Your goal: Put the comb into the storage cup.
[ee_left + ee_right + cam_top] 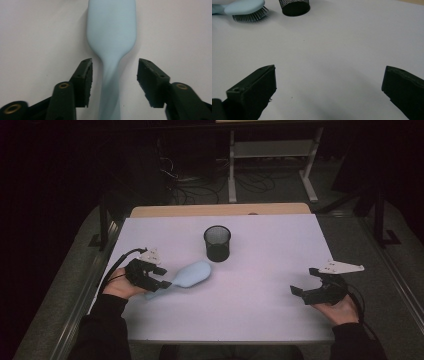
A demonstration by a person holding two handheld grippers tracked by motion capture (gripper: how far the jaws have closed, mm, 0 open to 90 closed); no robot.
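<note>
Big white rectangular table (pixel 260 290) first: loads of bare surface mid and right, so I've got free room to swing w/o clipping anything. Front edge sits close under both wrists, and the left edge runs near the left gripper (pixel 161 277), so careful there. Black mesh cylindrical cup (pixel 217 243) stands upright towards the back centre, mouth up, prob the drop spot. Pale blue plastic hairbrush (pixel 187 275) lies bristles-down front-left, head angled toward the cup, well apart from it. Handle runs between my left jaws, which stand apart, pads not touching it, gaps both sides. Right gripper (pixel 304 281) hovers front-right, jaws wide, nothing in them, parked out of the way.
</note>
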